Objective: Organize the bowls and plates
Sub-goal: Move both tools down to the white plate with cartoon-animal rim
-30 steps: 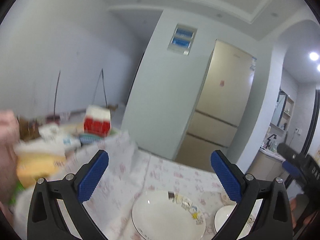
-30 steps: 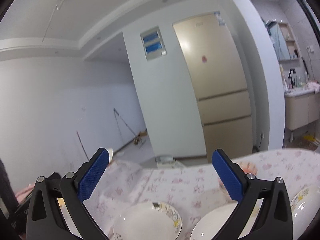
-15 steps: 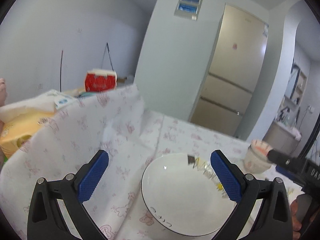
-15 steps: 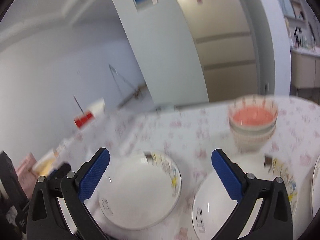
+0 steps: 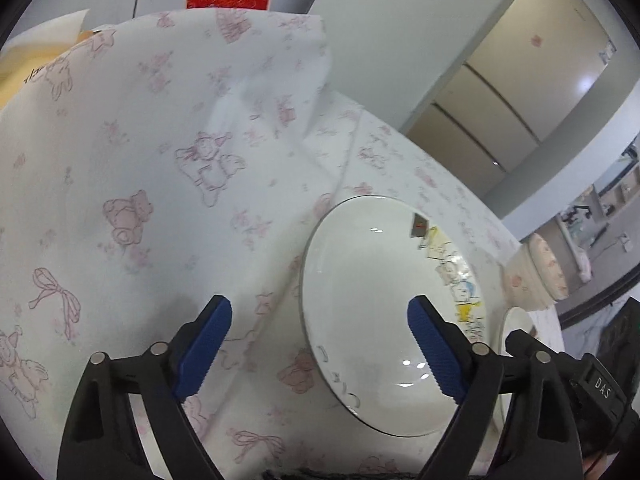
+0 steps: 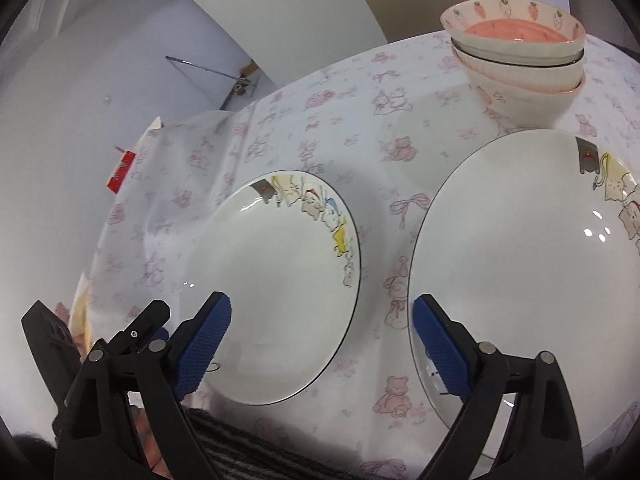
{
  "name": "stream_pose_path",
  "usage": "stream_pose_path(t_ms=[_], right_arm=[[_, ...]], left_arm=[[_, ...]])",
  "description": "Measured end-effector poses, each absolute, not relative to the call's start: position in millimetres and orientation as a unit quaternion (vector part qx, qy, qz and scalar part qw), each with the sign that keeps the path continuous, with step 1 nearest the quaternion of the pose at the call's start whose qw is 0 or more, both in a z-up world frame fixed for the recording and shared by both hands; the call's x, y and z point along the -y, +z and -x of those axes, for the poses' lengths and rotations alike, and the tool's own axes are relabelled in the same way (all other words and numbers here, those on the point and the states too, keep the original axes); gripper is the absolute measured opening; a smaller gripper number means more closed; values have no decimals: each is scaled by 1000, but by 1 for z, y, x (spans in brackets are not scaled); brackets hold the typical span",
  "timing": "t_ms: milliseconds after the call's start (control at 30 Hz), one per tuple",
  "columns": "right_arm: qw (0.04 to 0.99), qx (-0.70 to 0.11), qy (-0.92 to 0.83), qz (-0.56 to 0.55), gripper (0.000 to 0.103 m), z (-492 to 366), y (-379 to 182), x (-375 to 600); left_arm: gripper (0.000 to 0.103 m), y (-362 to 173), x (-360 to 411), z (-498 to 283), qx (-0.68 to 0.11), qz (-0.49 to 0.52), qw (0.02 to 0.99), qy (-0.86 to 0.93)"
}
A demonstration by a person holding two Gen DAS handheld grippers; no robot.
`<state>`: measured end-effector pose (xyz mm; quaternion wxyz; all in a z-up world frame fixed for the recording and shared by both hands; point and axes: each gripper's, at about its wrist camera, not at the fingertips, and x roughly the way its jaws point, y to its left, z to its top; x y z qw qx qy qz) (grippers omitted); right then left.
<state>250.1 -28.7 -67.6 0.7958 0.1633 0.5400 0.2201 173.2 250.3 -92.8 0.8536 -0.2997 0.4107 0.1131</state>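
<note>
Left wrist view: left gripper [image 5: 318, 344] had its fingers wide apart, jaws just narrowing a little, nothing clamped; the smaller plate [image 5: 384, 320] lay flat on the tablecloth [image 5: 160, 184], its near-left rim between the blue pads, right pad over its face; bowl stack at 3 o'clock.

Right wrist view: right gripper [image 6: 322, 344] likewise spread, jaws just closing slightly, empty; smaller plate at 10 o'clock of the gap, larger plate [image 6: 528, 272] at 2 o'clock, rims apart; stacked bowls [image 6: 516, 60] at 1 o'clock, behind the larger plate.

Likely step: approach before first pick; next move needs a rim pinch, then stacking plates.
</note>
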Motion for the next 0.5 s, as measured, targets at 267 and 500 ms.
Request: stream_pose_path(t_ms=[267,500], right_arm=[[800,-528,229,-170,70,-246,-57,28],[767,-573,230,-172,43,-245,-77,18]], left_arm=[[63,-93,-244,-176,-415,293,855,103],[52,-108,-242,-182,-453,294,835,106]])
